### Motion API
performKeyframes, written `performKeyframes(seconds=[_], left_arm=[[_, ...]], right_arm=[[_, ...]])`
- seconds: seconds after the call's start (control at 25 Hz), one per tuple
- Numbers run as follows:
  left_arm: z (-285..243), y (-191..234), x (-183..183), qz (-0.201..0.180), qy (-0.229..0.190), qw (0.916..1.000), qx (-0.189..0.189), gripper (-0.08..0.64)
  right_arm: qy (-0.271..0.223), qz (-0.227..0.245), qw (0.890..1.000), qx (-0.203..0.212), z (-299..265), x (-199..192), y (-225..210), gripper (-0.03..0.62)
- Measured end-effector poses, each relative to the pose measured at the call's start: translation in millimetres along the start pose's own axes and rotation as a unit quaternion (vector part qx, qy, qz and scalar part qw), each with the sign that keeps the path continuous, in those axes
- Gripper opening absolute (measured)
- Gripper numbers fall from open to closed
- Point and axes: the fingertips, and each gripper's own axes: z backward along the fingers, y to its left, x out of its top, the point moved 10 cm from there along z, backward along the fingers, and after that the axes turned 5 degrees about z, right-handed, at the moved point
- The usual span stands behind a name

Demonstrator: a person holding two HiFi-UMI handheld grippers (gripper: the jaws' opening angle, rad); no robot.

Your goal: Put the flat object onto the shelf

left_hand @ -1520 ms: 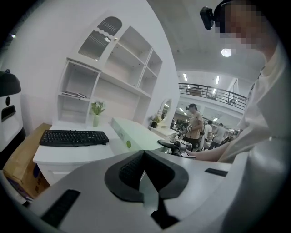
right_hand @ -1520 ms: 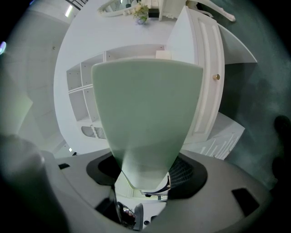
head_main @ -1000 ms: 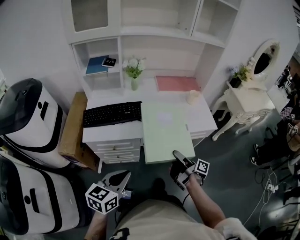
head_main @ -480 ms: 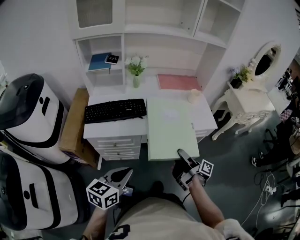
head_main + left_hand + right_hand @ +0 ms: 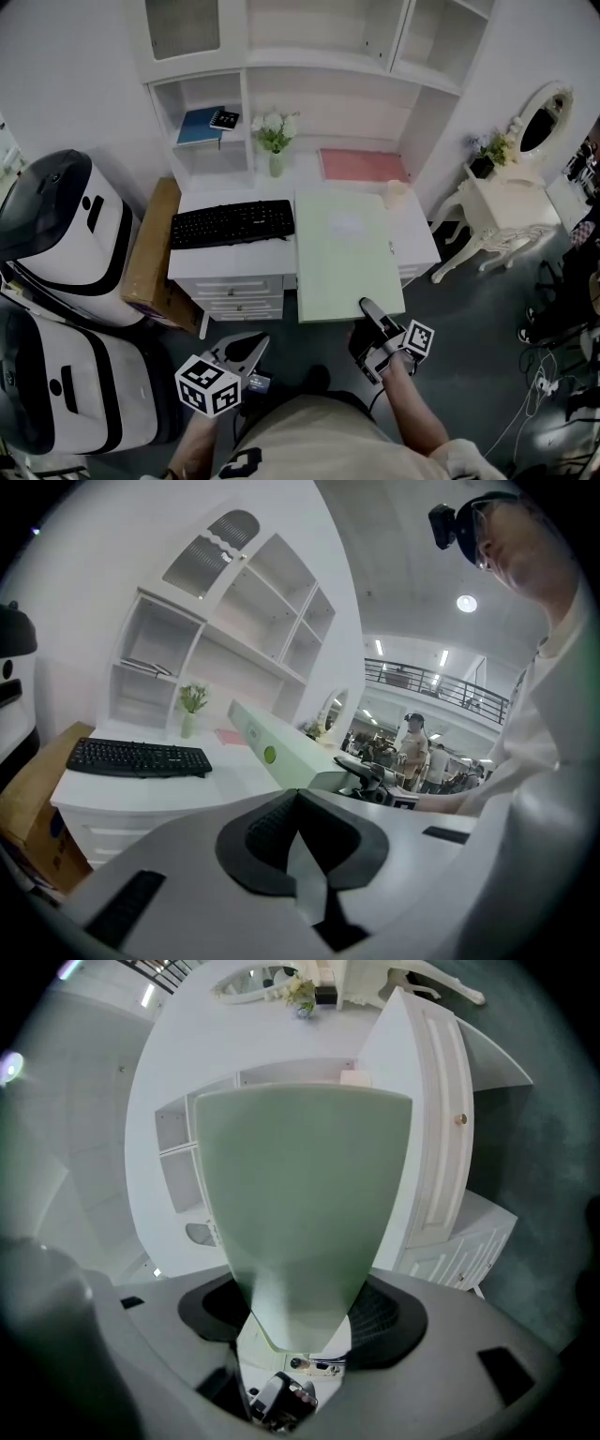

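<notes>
My right gripper (image 5: 371, 315) is shut on the near edge of a flat pale green board (image 5: 347, 253). The board is held roughly level over the right half of the white desk (image 5: 225, 266) and sticks out past the desk's front edge. In the right gripper view the green board (image 5: 300, 1194) fills the middle and runs out from between the jaws of the right gripper (image 5: 298, 1324). Behind the desk rises the white shelf unit (image 5: 309, 66). Low at the left, my left gripper (image 5: 247, 347) is shut and holds nothing; the left gripper (image 5: 298, 797) looks towards the green board (image 5: 272, 747) from the side.
A black keyboard (image 5: 232, 224), a vase of flowers (image 5: 277, 142), a pink mat (image 5: 361, 165) and a small cream pot (image 5: 396, 190) are on the desk. A blue book (image 5: 199, 125) lies in a left shelf cubby. A cardboard box (image 5: 150, 253) and white machines (image 5: 56, 234) stand left, a dressing table (image 5: 511, 202) right.
The right gripper and the green board have moved a little forward and to the right over the desk. The left gripper has hardly moved.
</notes>
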Motion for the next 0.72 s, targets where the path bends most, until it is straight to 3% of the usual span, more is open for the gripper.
performKeyframes(seconds=[0.72], left_arm=[[-47.6,-18.8,21.3,-0.006,-0.001,0.9995,0.031,0.014]], right_arm=[[0.026,-0.006,0.999,0.045,-16.6,51.7,28.5,0.293]])
